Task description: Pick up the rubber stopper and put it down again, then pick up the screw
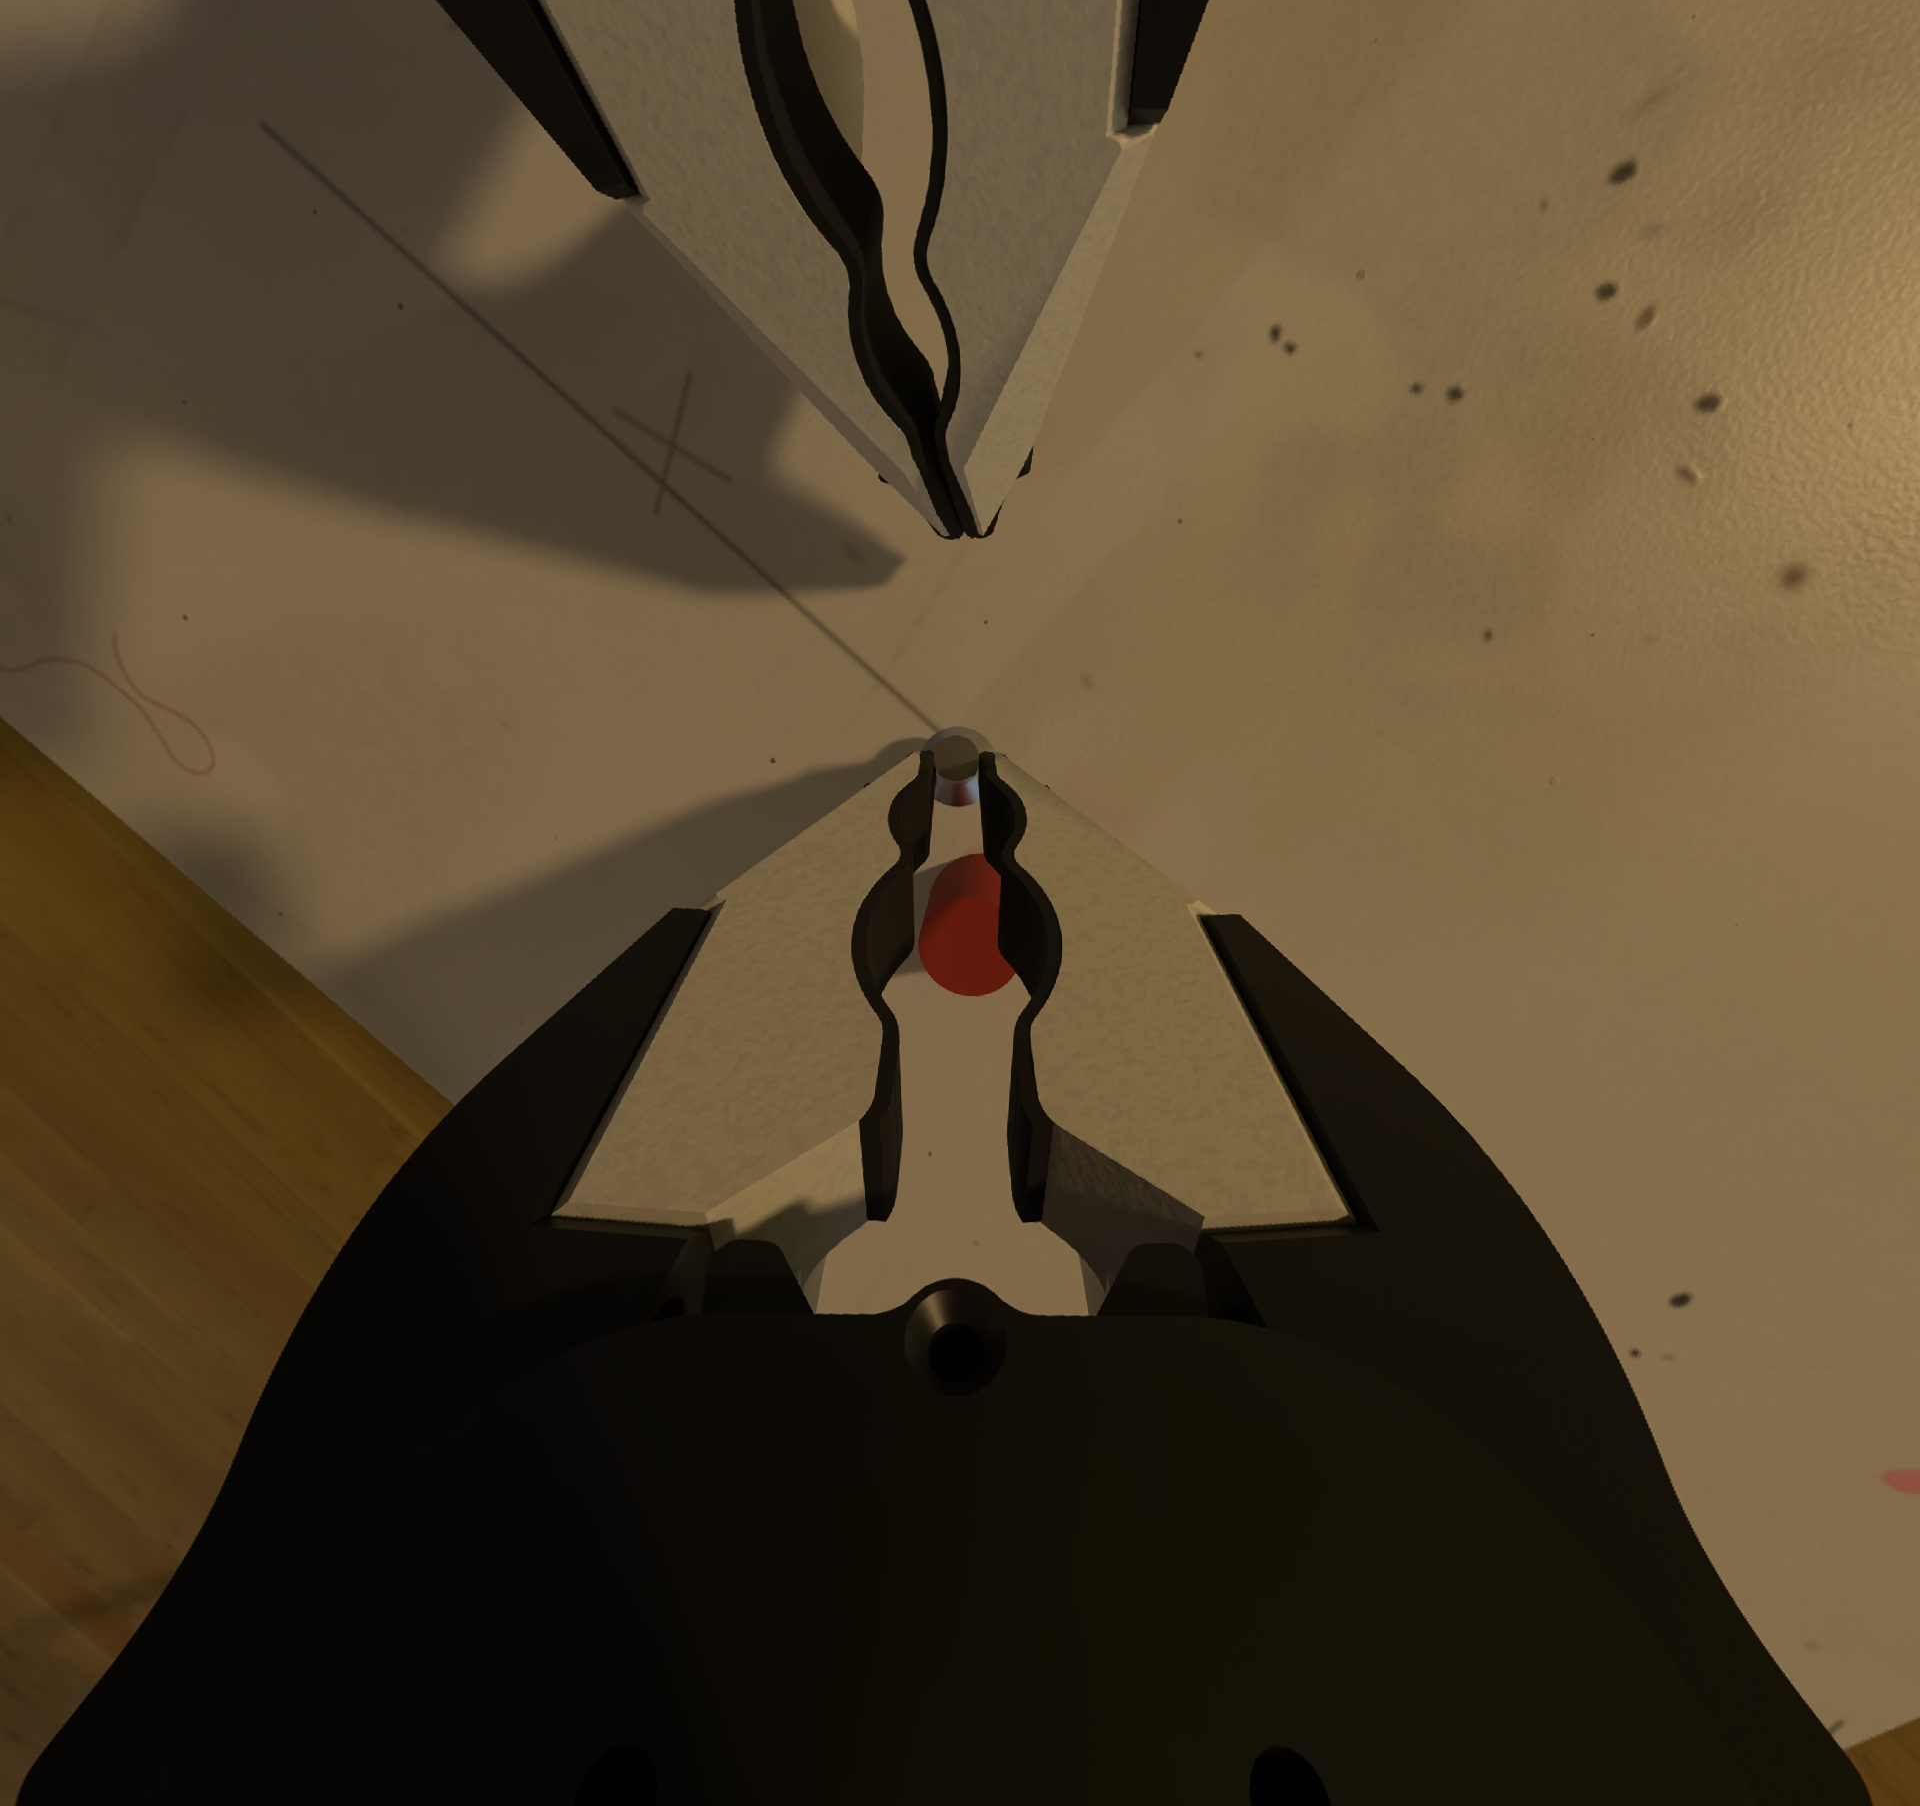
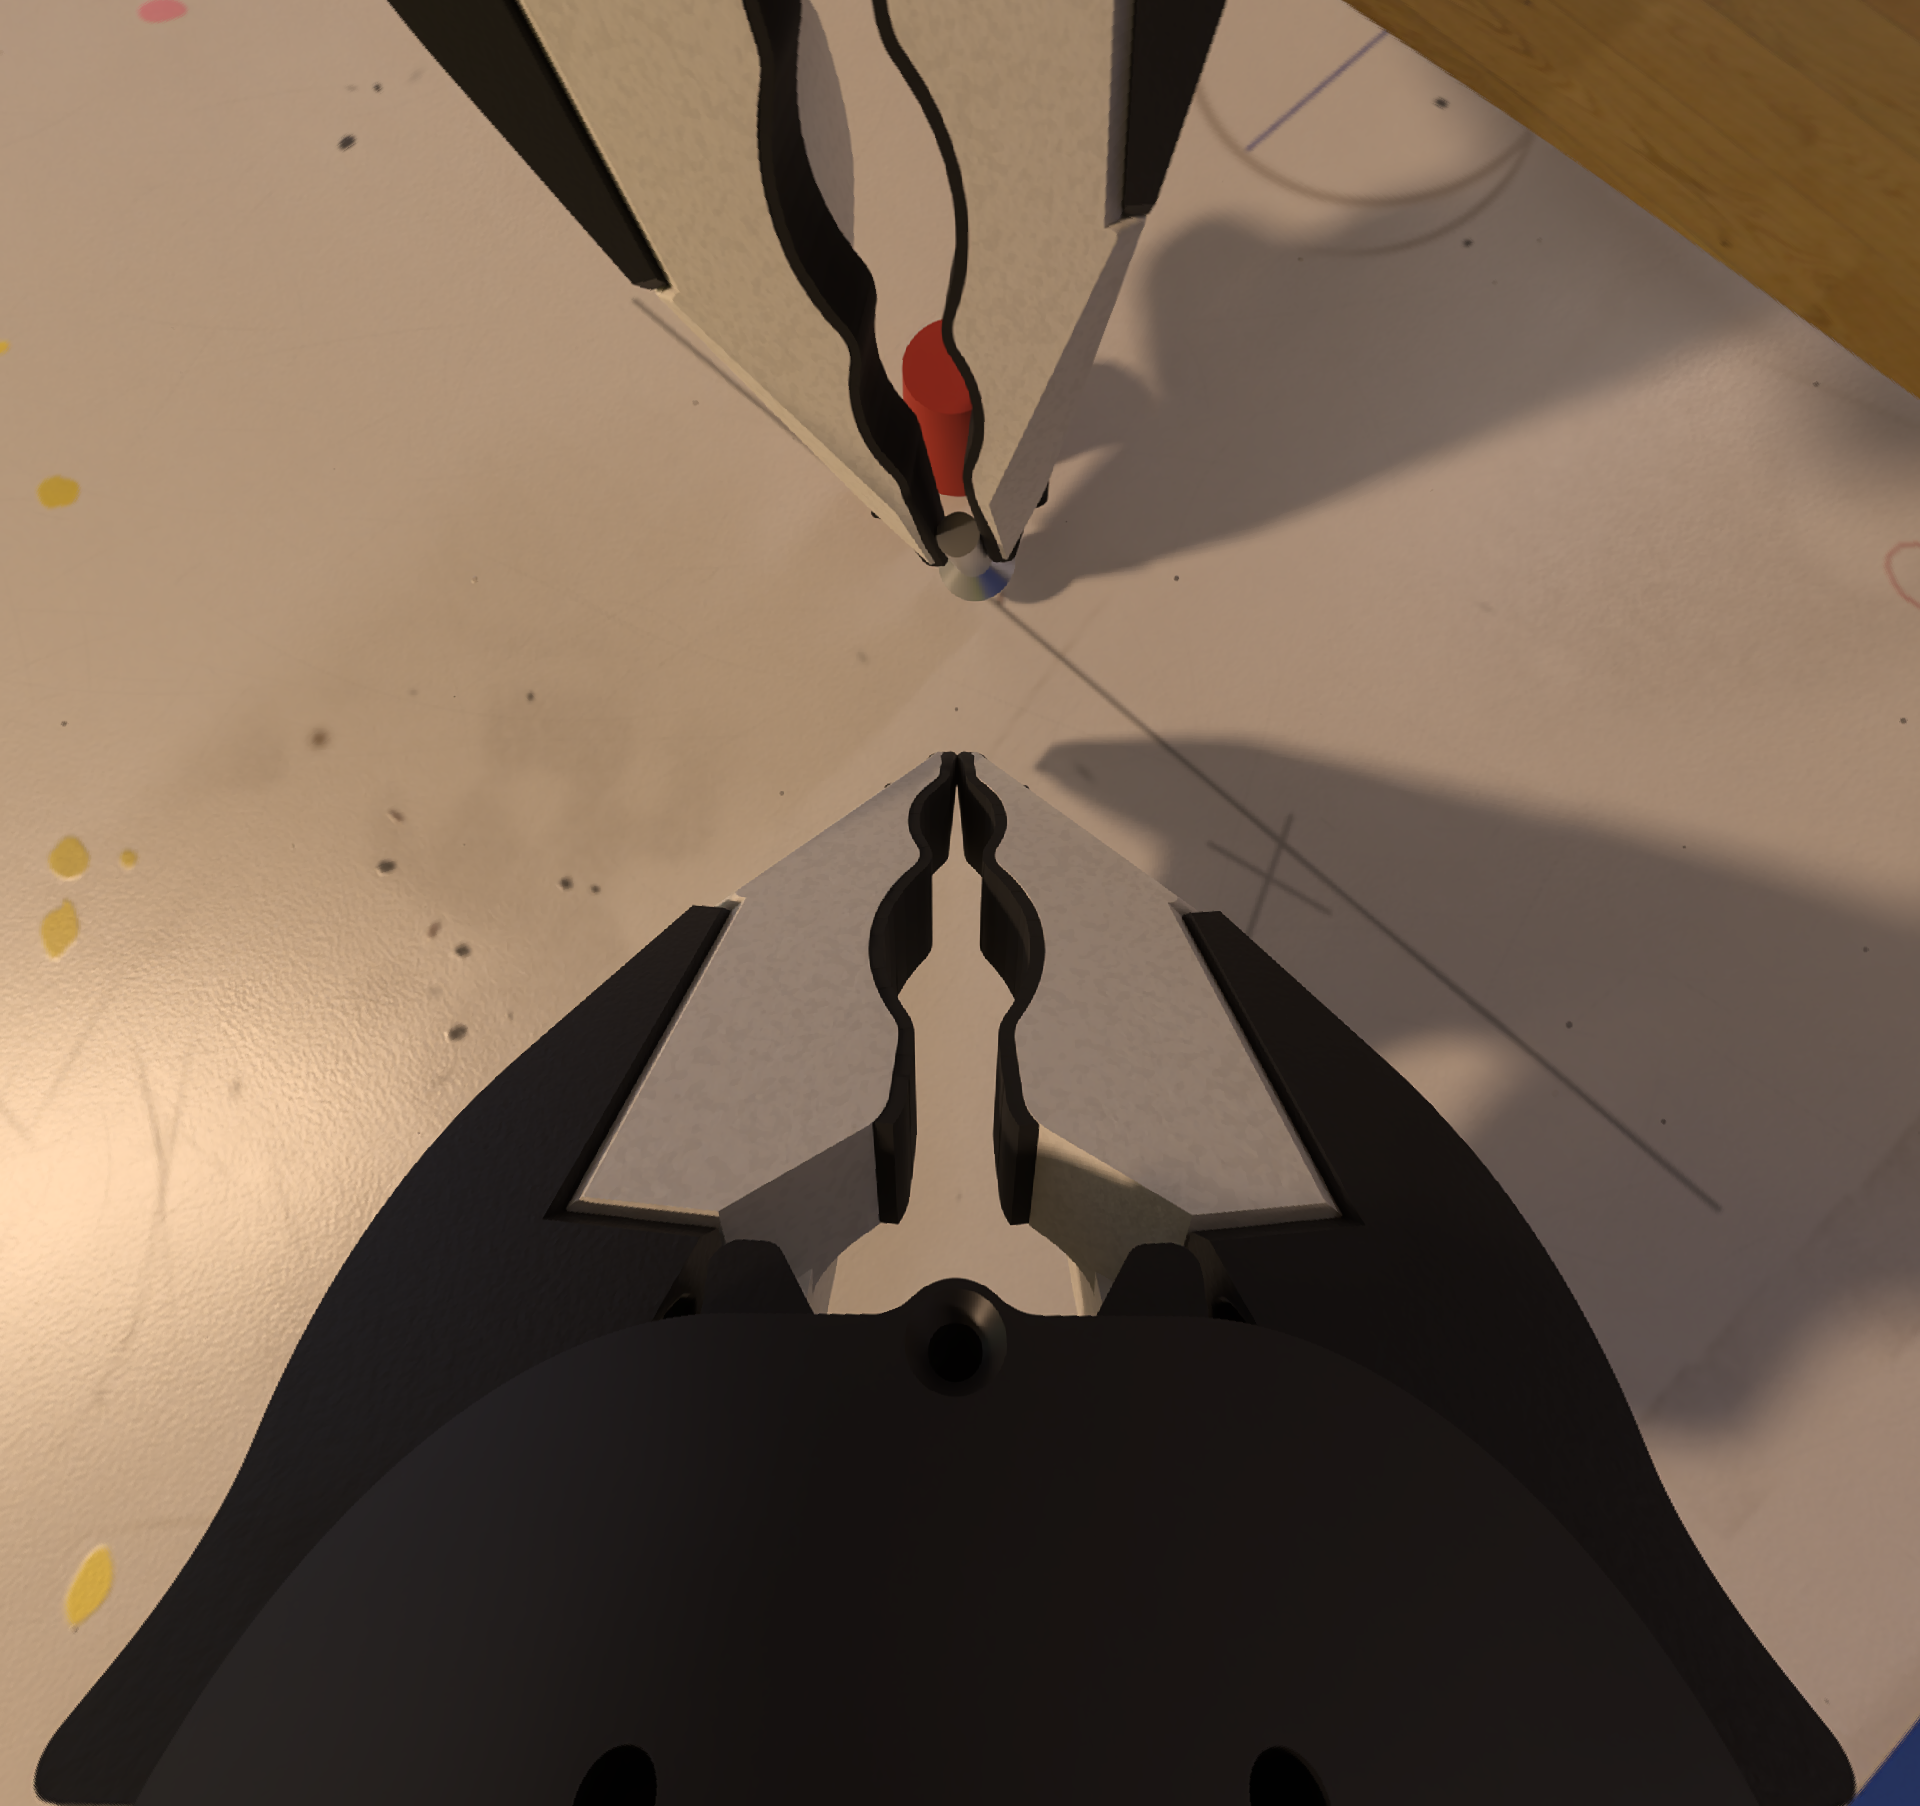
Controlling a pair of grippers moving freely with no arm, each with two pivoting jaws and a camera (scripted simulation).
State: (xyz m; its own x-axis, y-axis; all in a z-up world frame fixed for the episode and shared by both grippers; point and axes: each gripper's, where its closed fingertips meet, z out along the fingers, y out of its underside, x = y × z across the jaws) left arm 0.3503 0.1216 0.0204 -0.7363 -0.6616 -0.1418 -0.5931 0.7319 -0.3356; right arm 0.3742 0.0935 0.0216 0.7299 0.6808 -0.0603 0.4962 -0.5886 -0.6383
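Just beyond the red rubber stopper (image 1: 964, 925), which lies on the table (image 1: 1455, 717), my left gripper (image 1: 958, 777) clasps the grey screw (image 1: 956, 764); the second step is in hand, I judge; next, lift straight up; my right gripper (image 2: 956, 764), opposite the stopper, is clenched, empty.

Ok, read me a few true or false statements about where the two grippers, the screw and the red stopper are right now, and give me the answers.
1. The left gripper has its fingertips closed on the screw. True.
2. The right gripper holds the rubber stopper. False: its fingers are shut together on nothing.
3. The rubber stopper lies on the table, seen between the left gripper's fingers. True.
4. The two grippers point the same way, side by side. False: they face each other, tip toward tip.
5. The screw lies beside the yellow paint spots. False: it is well away from them, at the left gripper's tips.
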